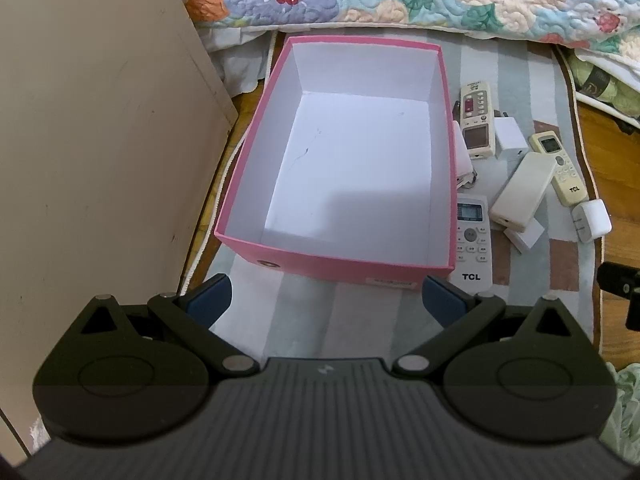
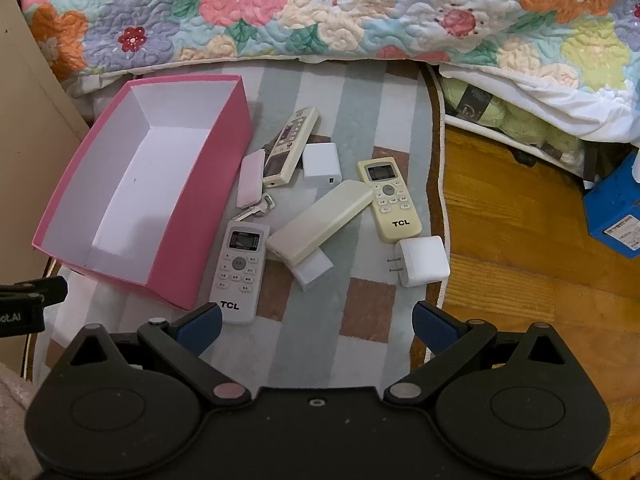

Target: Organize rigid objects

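Note:
A pink box [image 1: 280, 258] [image 2: 188, 216] with a white, empty inside stands on a striped mat. To its right lie a white TCL remote [image 2: 240, 264] [image 1: 472, 236], a cream remote face down [image 2: 320, 220] [image 1: 522, 190], a yellowish TCL remote [image 2: 390, 204] [image 1: 560, 168], a beige remote [image 2: 290, 146] [image 1: 476, 120], a pink slab [image 2: 251, 178], keys [image 2: 260, 210], and white chargers [image 2: 422, 260] [image 2: 322, 166] [image 2: 314, 270]. My left gripper [image 1: 326, 300] is open just before the box's near wall. My right gripper [image 2: 316, 328] is open, short of the remotes, holding nothing.
A striped mat [image 2: 320, 340] covers a wooden floor [image 2: 520, 260]. A floral quilt [image 2: 320, 8] hangs over a bed at the back. A beige cabinet panel [image 1: 100, 140] stands at left. A blue box [image 2: 616, 216] sits at far right, with yarn skeins [image 2: 520, 124] under the bed.

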### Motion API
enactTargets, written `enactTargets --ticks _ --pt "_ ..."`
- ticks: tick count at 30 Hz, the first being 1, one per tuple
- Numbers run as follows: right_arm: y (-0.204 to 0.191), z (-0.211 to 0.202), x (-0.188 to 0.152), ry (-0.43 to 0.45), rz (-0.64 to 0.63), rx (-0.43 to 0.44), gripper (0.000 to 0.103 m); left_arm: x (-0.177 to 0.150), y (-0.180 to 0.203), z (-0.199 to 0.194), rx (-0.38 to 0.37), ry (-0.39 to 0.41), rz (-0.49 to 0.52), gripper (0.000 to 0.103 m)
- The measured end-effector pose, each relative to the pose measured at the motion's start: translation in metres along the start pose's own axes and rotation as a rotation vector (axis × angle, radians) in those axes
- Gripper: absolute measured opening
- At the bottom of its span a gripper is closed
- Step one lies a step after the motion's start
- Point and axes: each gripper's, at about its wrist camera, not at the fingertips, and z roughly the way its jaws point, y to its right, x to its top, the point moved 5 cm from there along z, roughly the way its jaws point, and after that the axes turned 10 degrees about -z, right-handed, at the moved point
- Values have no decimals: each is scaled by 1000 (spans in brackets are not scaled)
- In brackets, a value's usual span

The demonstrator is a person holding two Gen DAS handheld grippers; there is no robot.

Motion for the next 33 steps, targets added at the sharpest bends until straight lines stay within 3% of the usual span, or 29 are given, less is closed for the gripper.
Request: enactTargets --ticks 33 --pt "-3 1 0 -15 -25 -25 102 0 -4 3 -3 -3 -19 103"
